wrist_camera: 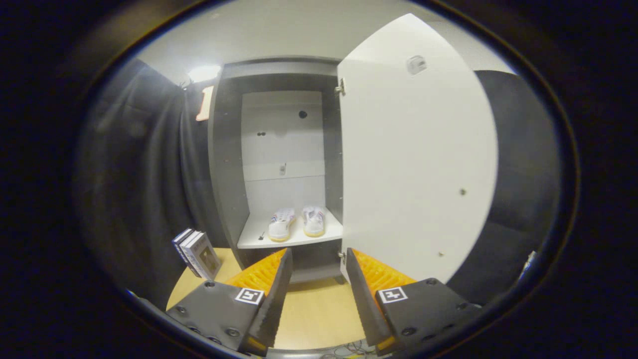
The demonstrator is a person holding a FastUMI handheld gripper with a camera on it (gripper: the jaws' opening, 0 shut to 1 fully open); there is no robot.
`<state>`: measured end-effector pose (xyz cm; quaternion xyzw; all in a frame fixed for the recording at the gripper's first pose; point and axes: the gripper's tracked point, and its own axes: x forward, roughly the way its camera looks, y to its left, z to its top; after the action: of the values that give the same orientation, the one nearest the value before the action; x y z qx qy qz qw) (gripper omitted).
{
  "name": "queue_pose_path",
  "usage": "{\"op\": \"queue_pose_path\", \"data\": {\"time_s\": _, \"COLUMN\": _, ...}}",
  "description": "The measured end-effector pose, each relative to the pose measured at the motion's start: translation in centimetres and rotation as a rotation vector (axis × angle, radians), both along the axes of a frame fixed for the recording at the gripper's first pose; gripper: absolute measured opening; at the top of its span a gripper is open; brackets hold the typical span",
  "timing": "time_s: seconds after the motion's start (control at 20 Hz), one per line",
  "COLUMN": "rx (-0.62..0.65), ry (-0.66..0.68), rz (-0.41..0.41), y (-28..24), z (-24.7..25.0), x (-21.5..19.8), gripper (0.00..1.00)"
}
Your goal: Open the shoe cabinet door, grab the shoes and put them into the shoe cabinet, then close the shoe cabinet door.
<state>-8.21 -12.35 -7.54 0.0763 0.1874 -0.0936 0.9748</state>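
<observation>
1. Gripper point(317, 259): fingers spread apart with nothing between them, held over the wooden tabletop and pointed at the cabinet's lower front. Each finger body carries a small square black-and-white marker.
2. Tabletop point(311, 311): light wood, seen through the gap between the fingers; it reaches up to the cabinet's base.
3. Shoe cabinet point(227, 164): dark grey frame, standing upright just beyond the fingertips. Pale back panel with a few dark holes and a small fitting near mid-height.
4. Cabinet door point(413, 164): white, swung open on the right side of the cabinet, hinged along its left edge with a metal hinge visible at top and bottom. Its lower corner sits just above the right finger. A small clear fitting is near its top; small dots show lower down.
5. Shelf point(254, 237): white board inside the cabinet, above the dark plinth.
6. Shoes point(297, 222): a white pair with tan soles, side by side on the shelf, heels toward the gripper, beyond the fingertips.
7. Books point(197, 253): a short row standing tilted on the tabletop, left of the cabinet and beside the left finger.
8. Dark curtain point(144, 174): hangs left of the cabinet.
</observation>
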Motion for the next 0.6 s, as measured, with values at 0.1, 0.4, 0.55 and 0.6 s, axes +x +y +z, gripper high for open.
{"op": "queue_pose_path", "data": {"time_s": 0.1, "rx": -0.003, "ry": -0.015, "rz": -0.048, "y": -3.0, "z": 0.8, "x": -3.0, "gripper": 0.68}}
{"op": "queue_pose_path", "data": {"time_s": 0.4, "rx": -0.053, "ry": -0.023, "rz": -0.144, "y": -14.3, "z": 2.2, "x": -8.8, "gripper": 0.68}}
{"op": "queue_pose_path", "data": {"time_s": 0.55, "rx": -0.08, "ry": -0.057, "rz": -0.18, "y": -20.2, "z": 3.2, "x": -9.7, "gripper": 0.68}}
{"op": "queue_pose_path", "data": {"time_s": 0.6, "rx": -0.08, "ry": -0.065, "rz": -0.189, "y": -22.3, "z": 3.2, "x": -9.7, "gripper": 0.68}}
